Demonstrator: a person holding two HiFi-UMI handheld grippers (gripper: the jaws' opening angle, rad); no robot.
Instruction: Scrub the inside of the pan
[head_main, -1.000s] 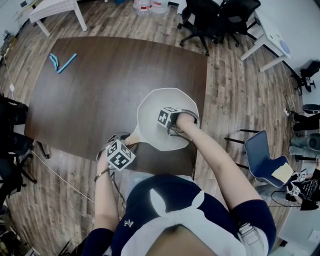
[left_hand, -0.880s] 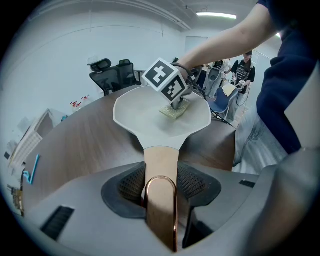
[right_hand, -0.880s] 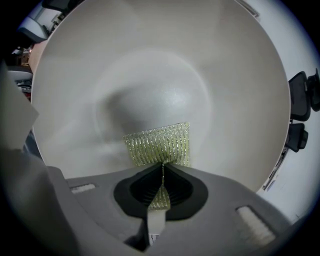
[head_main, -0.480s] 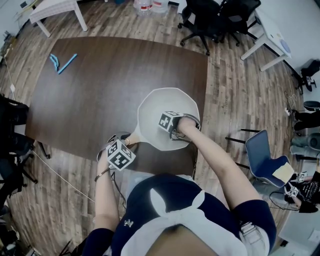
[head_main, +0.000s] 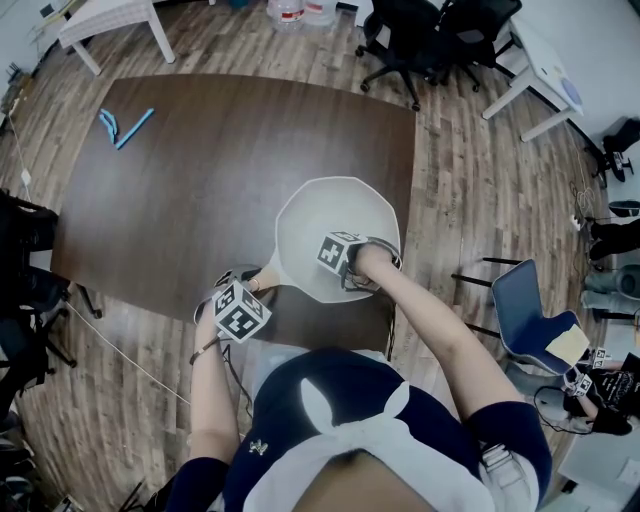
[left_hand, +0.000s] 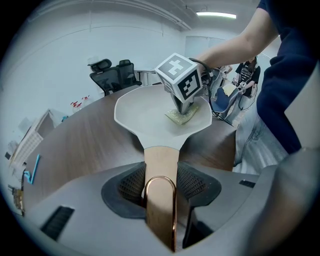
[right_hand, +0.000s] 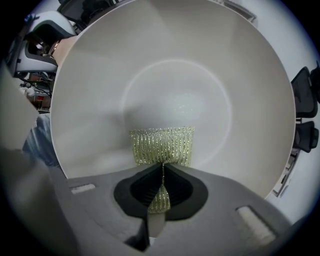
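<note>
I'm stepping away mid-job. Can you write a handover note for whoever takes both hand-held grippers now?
Left hand-held gripper: shut on the pan handle, holding the pan on the table.
Right hand-held gripper: shut on a gold scrub pad, which lies on the pan's inside, near side.
Done: both grips set, pad in contact.
Left: scrub the whole inside; no dirt shows, so coverage can't be judged.

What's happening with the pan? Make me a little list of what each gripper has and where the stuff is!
pan: white, on the dark table, near the person's edge
left gripper: shut on the handle of the pan
right gripper: shut on the scrub pad
scrub pad: yellow-green, resting on the pan's inside
also on table: blue thing, far left corner
</note>
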